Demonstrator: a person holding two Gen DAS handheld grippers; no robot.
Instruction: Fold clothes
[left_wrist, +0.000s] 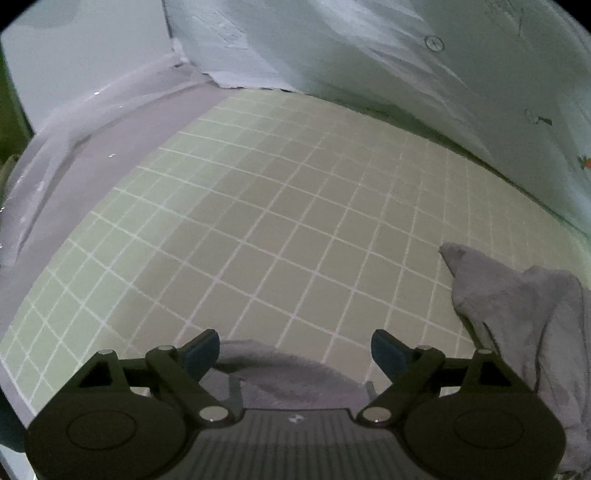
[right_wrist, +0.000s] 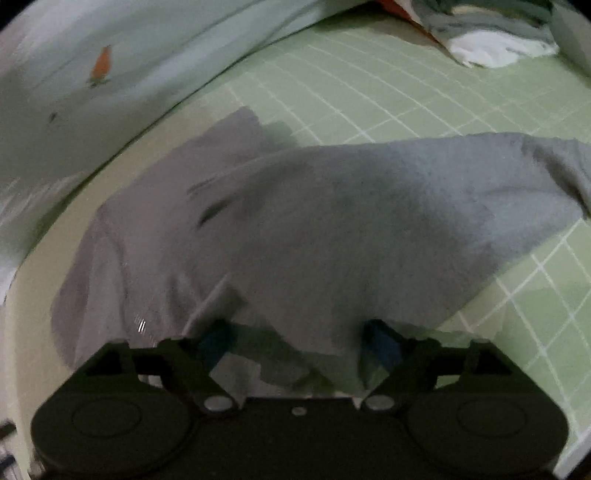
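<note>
Grey garment lies bunched between the spread right tool.

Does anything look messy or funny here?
Yes. The grey garment lies rumpled on the green grid mat, bunched up instead of flat, with one corner poking out. Both the left claw and the right claw are open. A loose pile of clothes sits at the mat's far edge.
</note>
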